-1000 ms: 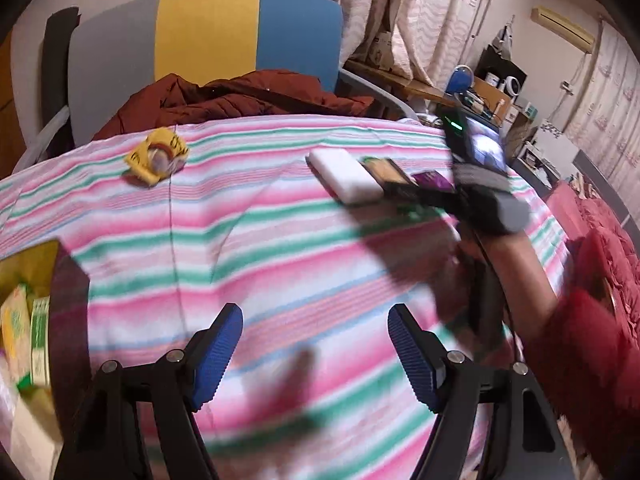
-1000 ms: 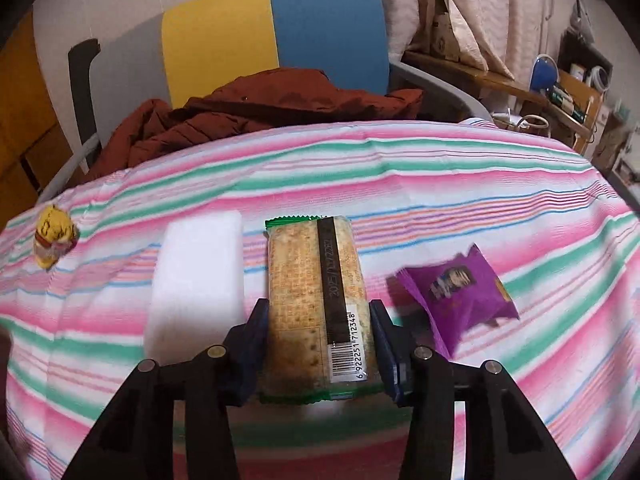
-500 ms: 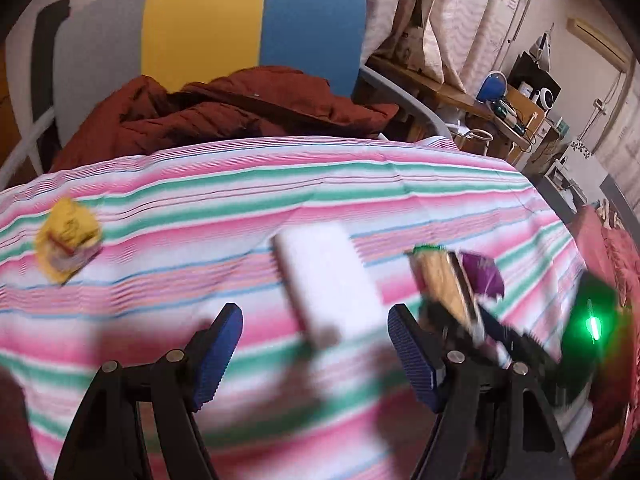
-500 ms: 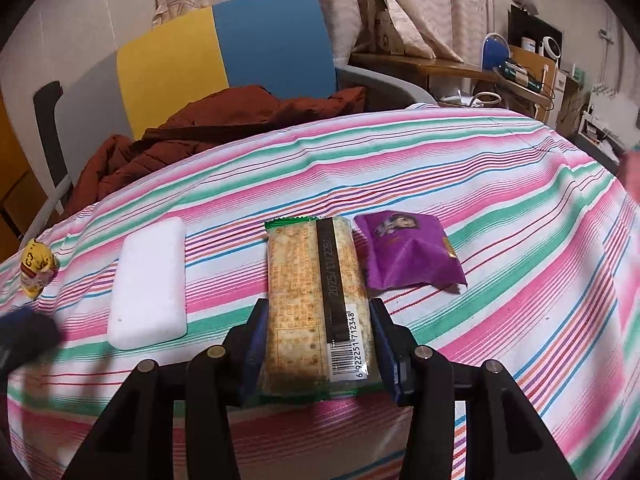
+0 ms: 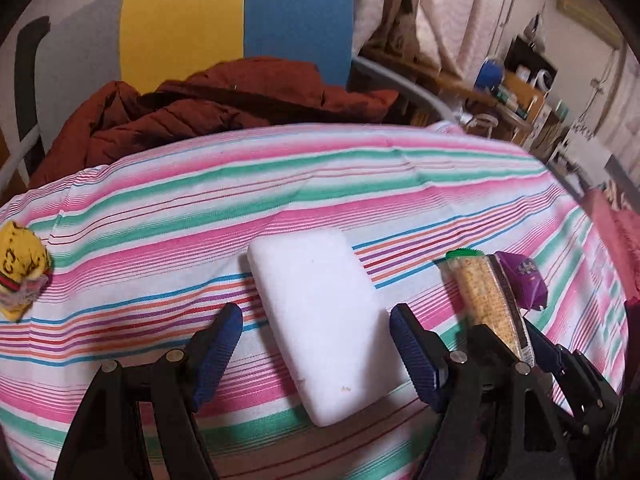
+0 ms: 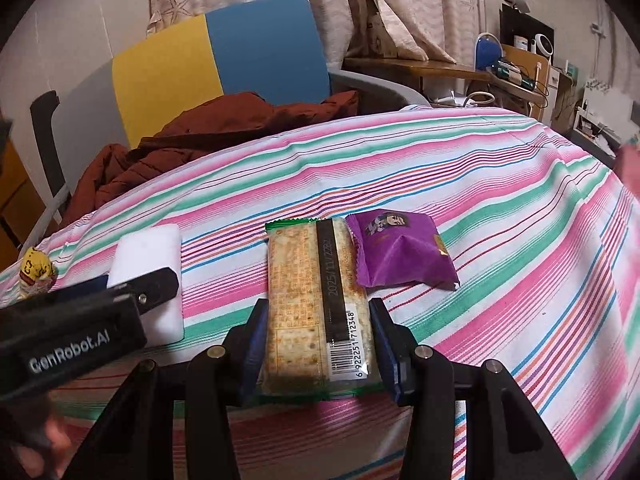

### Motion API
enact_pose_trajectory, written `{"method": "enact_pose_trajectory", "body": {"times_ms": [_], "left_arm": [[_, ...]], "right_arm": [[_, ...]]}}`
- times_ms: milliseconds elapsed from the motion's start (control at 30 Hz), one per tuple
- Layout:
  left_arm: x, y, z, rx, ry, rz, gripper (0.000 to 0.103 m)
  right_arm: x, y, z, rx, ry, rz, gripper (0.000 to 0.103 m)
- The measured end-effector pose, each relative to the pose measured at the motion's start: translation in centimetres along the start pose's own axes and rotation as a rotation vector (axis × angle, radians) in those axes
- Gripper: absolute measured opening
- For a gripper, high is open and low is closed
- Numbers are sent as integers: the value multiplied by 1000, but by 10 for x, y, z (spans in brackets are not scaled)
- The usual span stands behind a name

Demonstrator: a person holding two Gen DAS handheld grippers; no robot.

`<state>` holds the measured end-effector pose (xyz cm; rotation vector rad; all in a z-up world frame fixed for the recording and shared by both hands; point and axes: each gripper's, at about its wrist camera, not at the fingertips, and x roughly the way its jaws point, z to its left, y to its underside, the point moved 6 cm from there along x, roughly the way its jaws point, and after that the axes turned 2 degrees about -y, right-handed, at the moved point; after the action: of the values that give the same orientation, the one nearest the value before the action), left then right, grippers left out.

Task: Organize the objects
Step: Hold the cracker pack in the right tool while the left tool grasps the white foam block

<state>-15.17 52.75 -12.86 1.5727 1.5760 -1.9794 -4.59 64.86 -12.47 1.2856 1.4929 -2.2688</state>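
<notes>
My right gripper (image 6: 318,340) is shut on a cracker packet (image 6: 316,300) with a green edge and a barcode, held just above the striped cloth. The packet also shows in the left wrist view (image 5: 486,300). A purple snack pouch (image 6: 398,254) lies right beside the packet on its right. My left gripper (image 5: 316,344) is open, its blue pads on either side of a white rectangular block (image 5: 320,312) that lies on the cloth. The block also shows in the right wrist view (image 6: 148,256), partly behind the left gripper. A yellow crumpled wrapper (image 5: 20,272) lies at the far left.
The striped tablecloth (image 5: 360,184) covers a rounded table. Behind it stands a chair (image 5: 240,20) with a grey, yellow and blue back and a rust-red jacket (image 5: 224,104) on its seat. A cluttered desk (image 6: 508,76) is at the back right.
My left gripper has swung in toward the white block and now straddles it, still open. My right gripper has carried the cracker packet right, beside the purple pouch.
</notes>
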Motion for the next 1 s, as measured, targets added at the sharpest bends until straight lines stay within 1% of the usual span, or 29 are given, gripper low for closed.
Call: {"method": "enact_pose_trajectory", "body": {"times_ms": [133, 200, 267, 333, 367, 400, 500, 567, 633, 700, 800, 867, 933, 1000], "left_arm": [[0, -1, 4, -29, 34, -3, 77], [1, -1, 2, -17, 26, -3, 77], [-1, -1, 2, -8, 22, -8, 74], [-4, 1, 2, -23, 69, -21, 58], [-5, 2, 3, -27, 87, -23, 58], [-7, 3, 3, -25, 88, -29, 56], [-15, 7, 9, -36, 77, -58, 44], [-17, 9, 14, -57, 81, -65, 41], [-21, 12, 18, -70, 86, -75, 34], [-23, 15, 17, -56, 76, -80, 32], [-27, 15, 12, -21, 37, -79, 33], [-26, 11, 12, -27, 9, -61, 39], [-23, 10, 16, -67, -8, -24, 57], [-16, 7, 19, -117, -15, 20, 65]], "right_arm": [[0, 0, 0, -4, 4, -1, 49], [0, 0, 0, -7, 7, 1, 49], [0, 0, 1, -10, 10, 1, 49], [0, 0, 1, -12, 12, -1, 49], [0, 0, 1, -11, 11, -2, 49], [-1, 0, 1, -11, 11, -4, 49], [-1, 0, 2, -20, 20, -8, 49], [-1, 0, 3, -28, 28, -9, 49], [-2, 0, 4, -34, 33, -13, 49], [-2, -1, 4, -36, 34, -12, 49], [-2, -1, 5, -39, 37, -14, 49], [-2, -1, 5, -39, 40, -15, 49], [-2, -1, 4, -35, 44, -17, 49], [-2, 0, 3, -34, 43, -16, 49]]}}
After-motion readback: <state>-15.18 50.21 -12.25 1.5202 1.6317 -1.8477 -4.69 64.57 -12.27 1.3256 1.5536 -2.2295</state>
